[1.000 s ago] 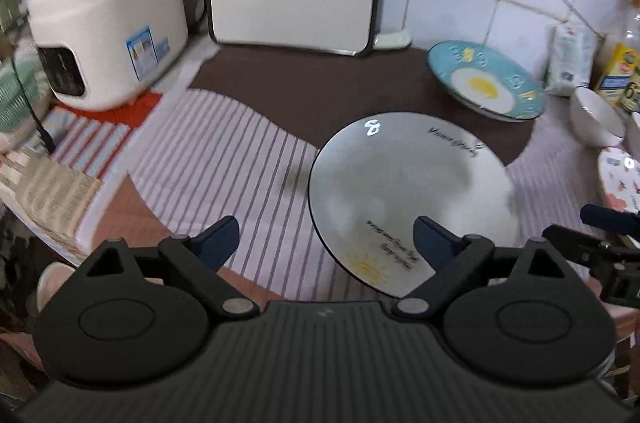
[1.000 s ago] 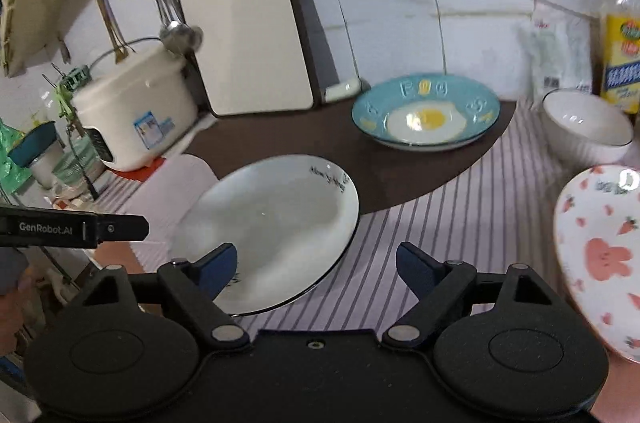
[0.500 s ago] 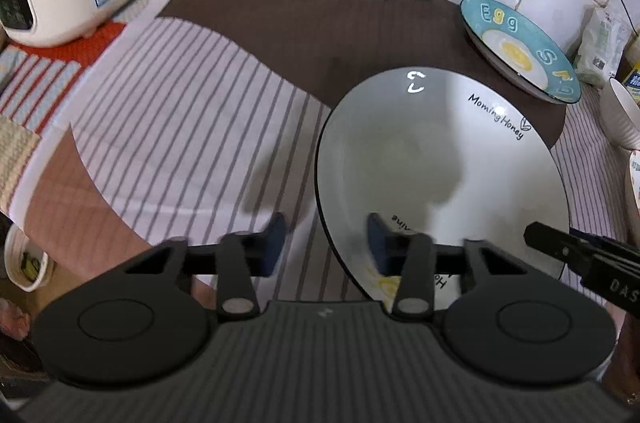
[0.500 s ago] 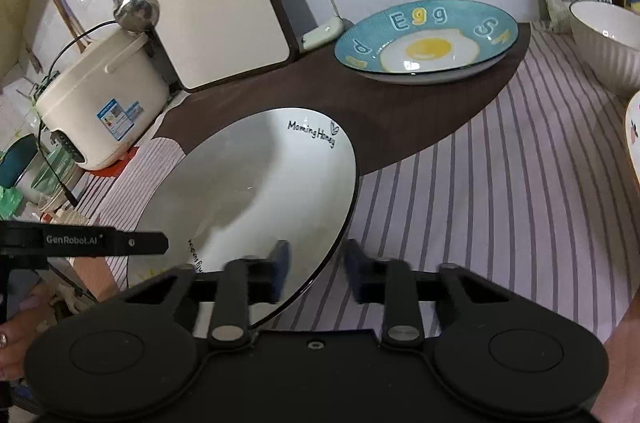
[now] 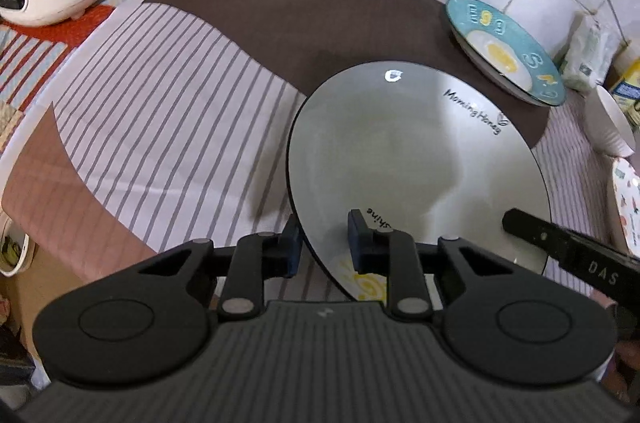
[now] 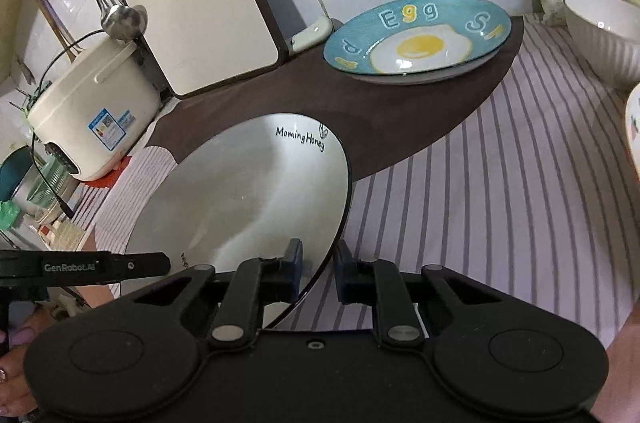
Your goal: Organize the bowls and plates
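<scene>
Left tool just closed onto white plate rim at 7 o'clock; right tool clamped at 5 o'clock.

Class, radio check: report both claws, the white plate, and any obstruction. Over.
Left claw and right claw have just closed, each pinching the white plate's near rim. Plate on the striped cloth. Egg plate behind, apart. Nothing in the way.

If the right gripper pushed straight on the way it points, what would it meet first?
The right gripper is already shut on the white plate's rim, so the plate itself. Beyond it, probably the striped cloth; depth is unclear.
</scene>
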A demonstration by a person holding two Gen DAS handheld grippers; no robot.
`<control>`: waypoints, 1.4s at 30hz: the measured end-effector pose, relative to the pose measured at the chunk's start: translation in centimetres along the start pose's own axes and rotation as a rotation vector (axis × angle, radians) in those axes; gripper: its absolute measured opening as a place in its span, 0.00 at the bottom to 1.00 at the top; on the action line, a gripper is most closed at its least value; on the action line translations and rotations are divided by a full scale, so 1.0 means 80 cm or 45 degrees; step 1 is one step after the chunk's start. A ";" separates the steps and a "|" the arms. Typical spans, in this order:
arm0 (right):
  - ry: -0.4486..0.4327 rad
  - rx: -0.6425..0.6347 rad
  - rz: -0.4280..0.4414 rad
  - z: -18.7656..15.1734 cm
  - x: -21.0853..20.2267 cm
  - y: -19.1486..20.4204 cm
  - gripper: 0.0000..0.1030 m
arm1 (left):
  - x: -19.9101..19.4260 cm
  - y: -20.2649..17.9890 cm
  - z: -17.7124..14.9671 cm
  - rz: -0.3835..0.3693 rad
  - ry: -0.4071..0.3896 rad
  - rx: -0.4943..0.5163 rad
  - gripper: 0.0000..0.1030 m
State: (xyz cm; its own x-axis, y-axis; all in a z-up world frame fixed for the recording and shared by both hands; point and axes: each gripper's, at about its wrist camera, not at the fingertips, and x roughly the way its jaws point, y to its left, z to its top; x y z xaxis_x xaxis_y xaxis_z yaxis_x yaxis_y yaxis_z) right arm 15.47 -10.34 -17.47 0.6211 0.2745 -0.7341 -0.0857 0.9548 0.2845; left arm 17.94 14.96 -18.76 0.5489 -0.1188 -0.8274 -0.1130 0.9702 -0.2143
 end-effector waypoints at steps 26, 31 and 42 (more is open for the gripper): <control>-0.146 0.162 -0.183 -0.021 -0.112 -0.104 0.21 | 0.018 -0.149 -0.003 -0.184 0.054 0.260 0.21; -0.142 0.180 -0.195 -0.022 -0.102 -0.109 0.21 | 0.030 -0.151 0.008 -0.163 0.059 0.286 0.21; -0.144 0.128 -0.233 -0.022 -0.082 -0.103 0.21 | 0.051 -0.144 0.015 -0.149 0.073 0.258 0.21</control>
State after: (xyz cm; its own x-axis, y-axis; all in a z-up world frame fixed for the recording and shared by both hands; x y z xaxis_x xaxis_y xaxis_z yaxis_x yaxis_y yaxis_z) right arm 10.74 -19.79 -16.12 0.7027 0.0780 -0.7072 0.1108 0.9699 0.2170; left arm 22.45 3.59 -19.04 0.4998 -0.2394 -0.8324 0.1201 0.9709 -0.2071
